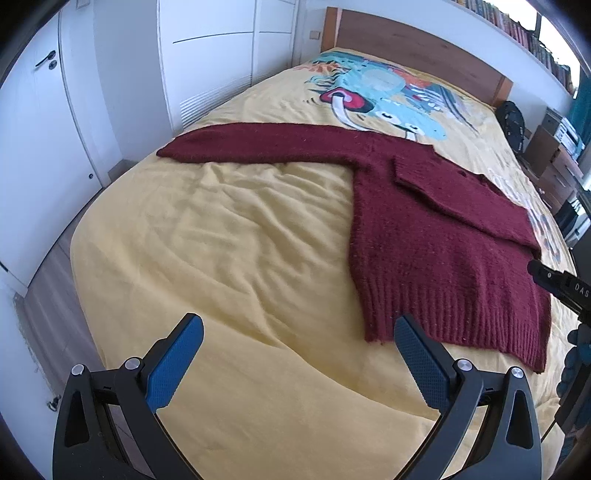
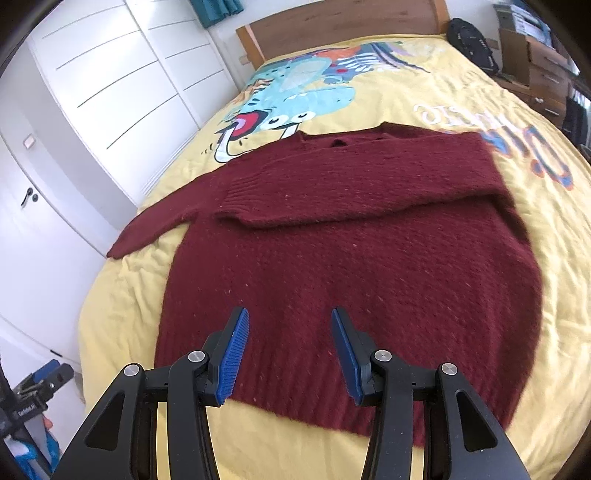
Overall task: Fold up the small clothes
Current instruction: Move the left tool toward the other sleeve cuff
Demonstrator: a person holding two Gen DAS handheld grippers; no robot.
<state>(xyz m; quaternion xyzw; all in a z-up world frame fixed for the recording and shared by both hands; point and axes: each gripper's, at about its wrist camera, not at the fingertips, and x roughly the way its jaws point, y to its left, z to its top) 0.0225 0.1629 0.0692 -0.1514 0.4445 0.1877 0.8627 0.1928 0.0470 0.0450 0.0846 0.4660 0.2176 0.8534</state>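
A dark red knitted sweater (image 1: 436,236) lies flat on a yellow bedspread (image 1: 221,240). Its right sleeve is folded across the chest (image 2: 351,192). Its left sleeve (image 1: 258,142) stretches out straight toward the bed's left edge. My left gripper (image 1: 297,328) is open and empty, above bare bedspread just left of the sweater's ribbed hem. My right gripper (image 2: 290,317) is open and empty, over the sweater's (image 2: 351,280) lower body near the hem. Part of the right gripper (image 1: 557,284) shows at the right edge of the left wrist view.
The bed has a wooden headboard (image 2: 340,26) and a cartoon print (image 2: 306,92) on the bedspread (image 2: 517,110). White wardrobe doors (image 1: 110,92) stand close along the left side. A black backpack (image 2: 471,40), drawers and boxes (image 2: 535,70) line the right side.
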